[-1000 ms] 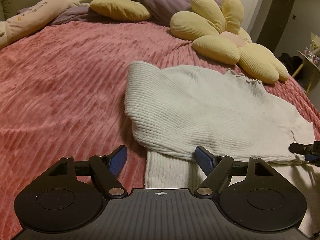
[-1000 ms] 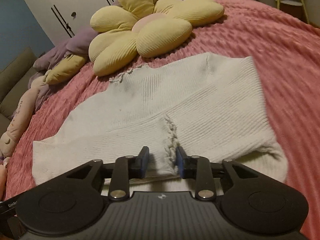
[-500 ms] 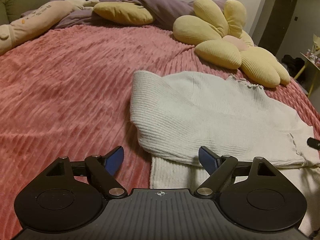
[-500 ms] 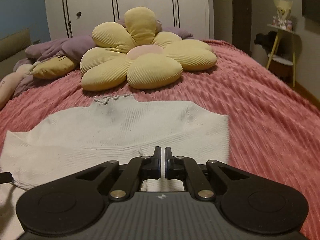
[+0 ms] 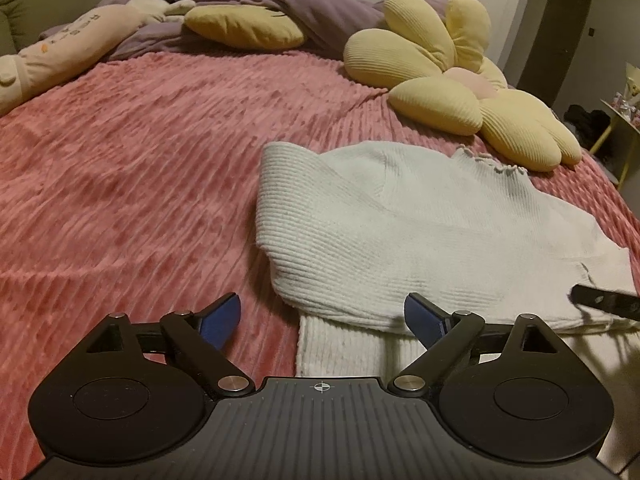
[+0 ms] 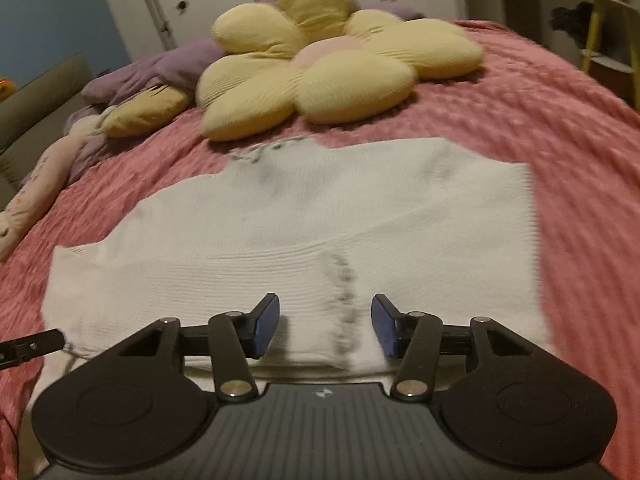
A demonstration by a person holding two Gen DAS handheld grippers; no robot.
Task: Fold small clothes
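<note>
A white ribbed knit sweater lies on the pink bedspread, both sleeves folded across its body. My left gripper is open and empty, low over the sweater's near left corner, where a folded sleeve crosses the hem. In the right wrist view the sweater fills the middle. My right gripper is open and empty, its pads either side of a frilled sleeve cuff lying on the sweater. The right gripper's tip shows at the left view's right edge.
A yellow flower-shaped cushion lies just beyond the sweater's collar; it also shows in the right wrist view. A purple blanket, a yellow pillow and a long plush toy lie at the head of the bed. A small side table stands to the right.
My right gripper was shut half a second ago and is now open over the frilled cuff, lower and closer to the sweater. My left gripper stayed open and drew back slightly.
</note>
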